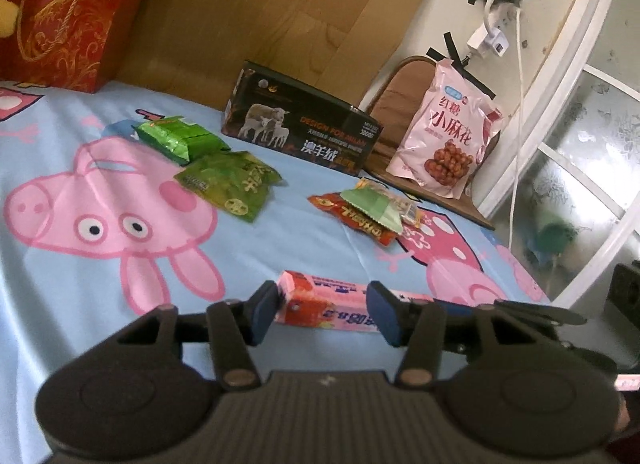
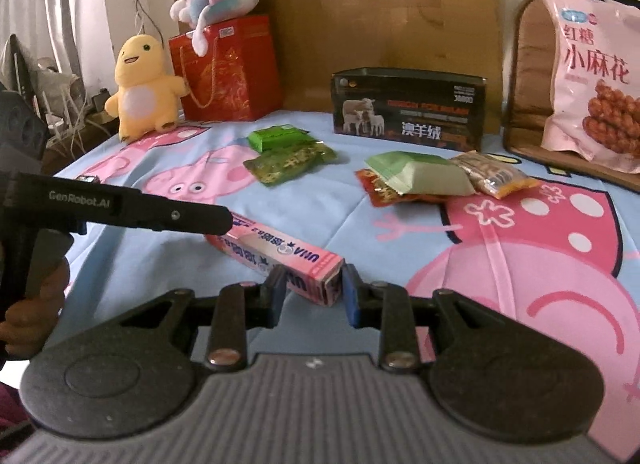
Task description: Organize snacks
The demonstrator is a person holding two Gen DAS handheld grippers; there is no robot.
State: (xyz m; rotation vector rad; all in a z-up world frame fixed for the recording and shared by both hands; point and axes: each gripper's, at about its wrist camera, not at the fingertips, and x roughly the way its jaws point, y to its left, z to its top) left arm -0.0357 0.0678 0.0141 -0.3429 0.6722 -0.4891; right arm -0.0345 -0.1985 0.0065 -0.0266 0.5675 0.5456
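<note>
A long pink candy box [image 2: 280, 254] lies on the blue cartoon-pig sheet [image 2: 352, 224]. My right gripper [image 2: 314, 292] is shut on its near end, with both blue pads against the box's sides. In the left wrist view the same pink box [image 1: 328, 300] runs crosswise between the fingers of my left gripper [image 1: 324, 310]. That gripper stands open loosely around the box's other end. Two green packs [image 1: 200, 156] lie further back. A small pile of red, green and yellow packets [image 1: 368, 208] lies to the right.
A dark box with sheep on it [image 2: 408, 108] stands at the back. A big pink snack bag [image 2: 592, 76] leans on a wooden board at the right. A red gift bag [image 2: 228, 68] and a yellow plush toy [image 2: 144, 84] sit at the back left.
</note>
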